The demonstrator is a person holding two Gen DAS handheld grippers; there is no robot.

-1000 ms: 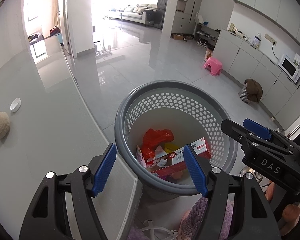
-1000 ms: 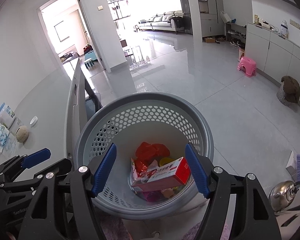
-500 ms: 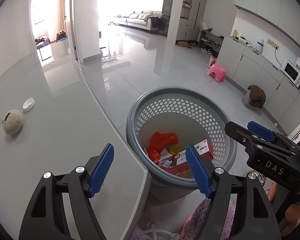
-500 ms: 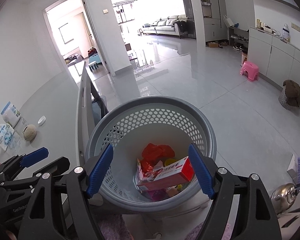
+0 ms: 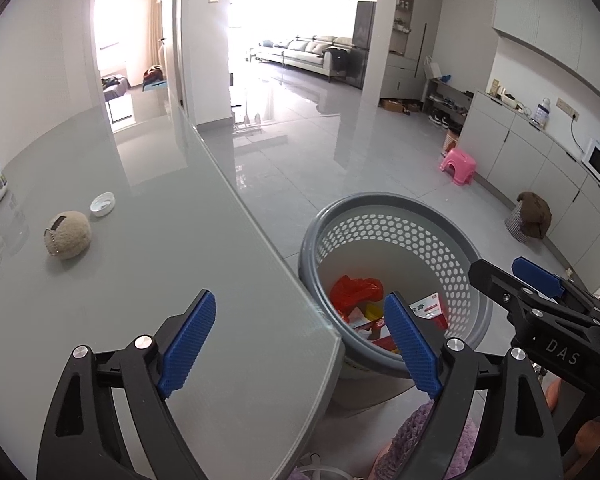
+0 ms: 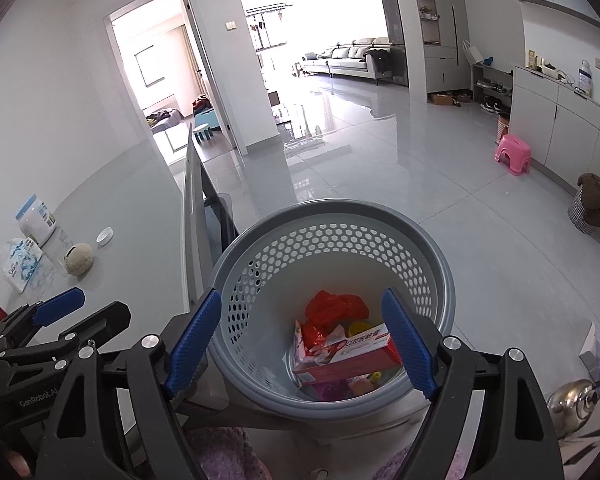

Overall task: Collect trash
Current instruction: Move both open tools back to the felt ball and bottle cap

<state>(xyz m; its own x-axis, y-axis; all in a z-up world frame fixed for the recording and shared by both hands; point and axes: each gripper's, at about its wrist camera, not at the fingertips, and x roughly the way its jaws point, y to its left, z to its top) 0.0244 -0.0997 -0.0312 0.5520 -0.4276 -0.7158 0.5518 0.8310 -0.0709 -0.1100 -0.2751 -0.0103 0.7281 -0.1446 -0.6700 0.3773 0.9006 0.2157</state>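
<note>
Trash already sits in the grey perforated basket (image 6: pixel 332 216) on the floor beside the table (image 5: pixel 204 264): a red-and-white carton (image 6: pixel 356 350) lying flat on top, a crumpled red plastic bag (image 6: pixel 336 306) behind it, small yellow and pink scraps underneath. Left gripper (image 5: pixel 300 340) hangs over the table corner, jaws opening, nothing between them. Right gripper (image 6: pixel 300 344) hangs over the basket mouth, jaws opening too, also empty; the carton only shows through the gap, well below the pads. Remaining candidates on the table: a white bottle cap (image 5: pixel 102 204), a fuzzy beige ball (image 5: pixel 67 235) just beside it, a crinkly tissue pack (image 6: pixel 22 262) and a white jar (image 6: pixel 36 218) further left. Cap likely light, stiff and slick on the glossy top, so pinch across its rim from above. Ball looks soft and light, should squash; grip across its middle. Tissue pack looks floppy, take an edge. Whether the jar counts as trash cannot be told.
</note>
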